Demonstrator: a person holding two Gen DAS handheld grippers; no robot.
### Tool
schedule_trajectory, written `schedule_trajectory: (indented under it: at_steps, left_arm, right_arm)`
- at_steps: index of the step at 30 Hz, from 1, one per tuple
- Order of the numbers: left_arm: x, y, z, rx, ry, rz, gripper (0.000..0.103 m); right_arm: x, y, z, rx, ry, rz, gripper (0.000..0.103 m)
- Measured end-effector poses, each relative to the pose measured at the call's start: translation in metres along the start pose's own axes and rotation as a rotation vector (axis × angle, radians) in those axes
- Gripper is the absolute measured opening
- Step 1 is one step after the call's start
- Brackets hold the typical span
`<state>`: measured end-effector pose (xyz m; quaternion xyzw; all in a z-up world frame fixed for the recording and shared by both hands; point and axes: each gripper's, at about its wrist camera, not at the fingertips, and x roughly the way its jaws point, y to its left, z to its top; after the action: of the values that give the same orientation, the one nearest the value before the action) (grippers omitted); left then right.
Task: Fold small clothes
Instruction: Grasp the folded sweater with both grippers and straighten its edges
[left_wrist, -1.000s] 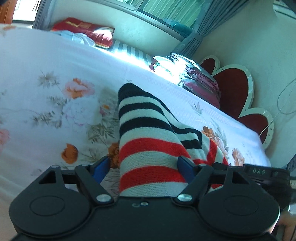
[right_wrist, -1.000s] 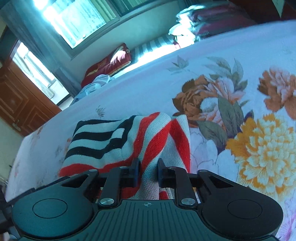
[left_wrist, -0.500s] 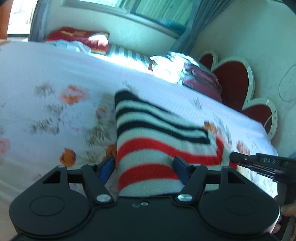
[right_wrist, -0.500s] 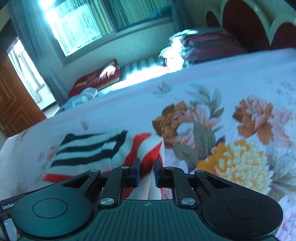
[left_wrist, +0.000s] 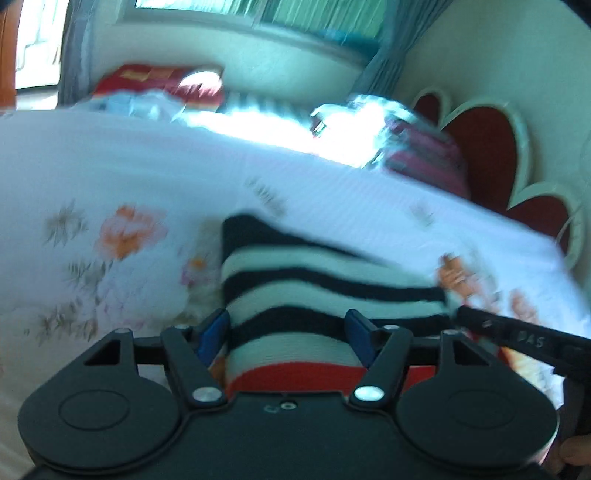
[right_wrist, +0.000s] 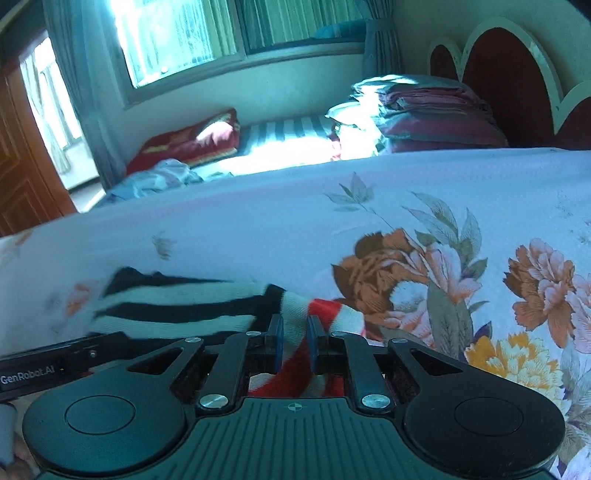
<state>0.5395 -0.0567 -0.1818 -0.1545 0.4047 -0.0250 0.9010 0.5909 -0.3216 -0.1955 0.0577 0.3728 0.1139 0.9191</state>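
A small knit garment (left_wrist: 295, 295) with black, white and red stripes lies on the floral bed sheet (left_wrist: 110, 177). My left gripper (left_wrist: 288, 332) has its blue-padded jaws spread wide on either side of the garment's near end, with the cloth between them. My right gripper (right_wrist: 294, 332) is shut on the red and white edge of the same garment (right_wrist: 177, 306), which stretches away to the left in the right wrist view. The right gripper's body (left_wrist: 517, 336) shows at the right of the left wrist view.
A stack of folded dark red bedding (right_wrist: 424, 110) sits at the head of the bed by the heart-shaped headboard (right_wrist: 509, 74). A red pillow (right_wrist: 192, 140) and loose clothes (right_wrist: 159, 177) lie on the bench under the window. A wooden door (right_wrist: 22, 177) stands at left.
Both grippers have drawn the garment's near edge toward me and lower. The raised fold has flattened, and the black and white stripes now stretch out flat between the two grippers.
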Motion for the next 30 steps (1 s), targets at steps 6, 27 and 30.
schedule_trajectory:
  at_steps: [6, 27, 30]
  left_arm:
    - [0.007, 0.009, -0.004, -0.045, 0.007, -0.012, 0.073]
    - [-0.045, -0.005, -0.036, 0.004, -0.025, 0.019, 0.081]
    - [-0.053, -0.009, -0.038, 0.026, -0.031, 0.026, 0.079]
  right_arm:
    - [0.014, -0.005, -0.012, -0.023, -0.019, -0.030, 0.013]
    - [-0.040, -0.001, -0.030, -0.016, -0.015, 0.085, 0.018]
    - [-0.058, 0.002, -0.035, -0.048, -0.049, 0.085, 0.018]
